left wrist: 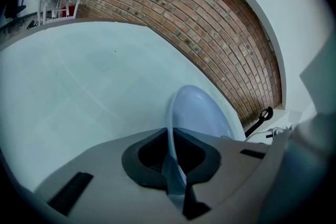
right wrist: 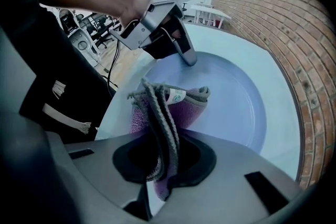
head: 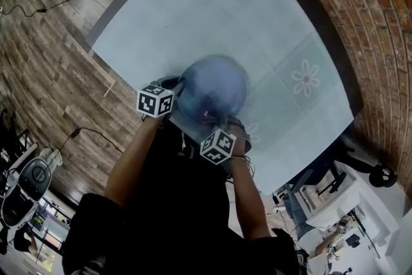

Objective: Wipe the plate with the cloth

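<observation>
A pale blue plate (head: 214,88) is held above the near edge of the light table (head: 212,3), blurred in the head view. My left gripper (head: 172,100) is shut on the plate's rim (left wrist: 170,128), which runs edge-on between the jaws. My right gripper (head: 219,120) is shut on a folded purple cloth with grey edging (right wrist: 165,113). The cloth lies against the plate's face (right wrist: 236,102). In the right gripper view the left gripper (right wrist: 186,55) clamps the plate's far rim.
A red brick wall (head: 360,16) borders the table on the right. Wooden floor with cables (head: 45,55) lies to the left. A daisy print (head: 306,78) marks the table surface right of the plate. Office chairs and desks (head: 322,203) stand near the table's lower corner.
</observation>
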`<state>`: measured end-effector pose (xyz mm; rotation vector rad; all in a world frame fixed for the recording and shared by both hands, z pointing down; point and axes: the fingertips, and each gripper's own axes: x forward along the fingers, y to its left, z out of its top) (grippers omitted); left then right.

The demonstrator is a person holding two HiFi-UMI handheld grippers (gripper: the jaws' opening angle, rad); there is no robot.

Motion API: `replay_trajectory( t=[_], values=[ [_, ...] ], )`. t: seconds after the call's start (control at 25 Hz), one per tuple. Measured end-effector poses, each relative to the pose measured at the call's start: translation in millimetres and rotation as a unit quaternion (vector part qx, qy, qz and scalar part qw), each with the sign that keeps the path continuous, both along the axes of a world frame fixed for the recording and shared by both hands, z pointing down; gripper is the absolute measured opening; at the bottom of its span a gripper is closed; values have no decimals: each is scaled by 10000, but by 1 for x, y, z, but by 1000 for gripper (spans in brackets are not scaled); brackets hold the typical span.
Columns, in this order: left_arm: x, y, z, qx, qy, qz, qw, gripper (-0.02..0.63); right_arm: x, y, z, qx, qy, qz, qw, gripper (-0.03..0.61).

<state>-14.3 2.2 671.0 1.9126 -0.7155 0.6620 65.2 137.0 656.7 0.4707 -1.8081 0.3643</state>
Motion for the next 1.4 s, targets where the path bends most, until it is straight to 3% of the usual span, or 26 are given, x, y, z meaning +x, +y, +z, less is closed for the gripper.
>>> replay_trajectory(
  t=[0.24,0.4,0.76,1.4],
  values=[
    [2,0,-1,-10,3,-56,10000,46,-25,-3,0,20,-79,-323,9994,60],
    [2,1,-1,-22,21,-93,10000,46,-37,-6,2,259,120,-776,9966,60],
    [2,0,-1,-50,63,-164,9998,46,-55,-22,2,796,-12,-1039,9914,60],
    [1,0,0,-68,72,-129,9999,46,-62,-48,1,1215,-257,-751,9894,61]
  ],
)
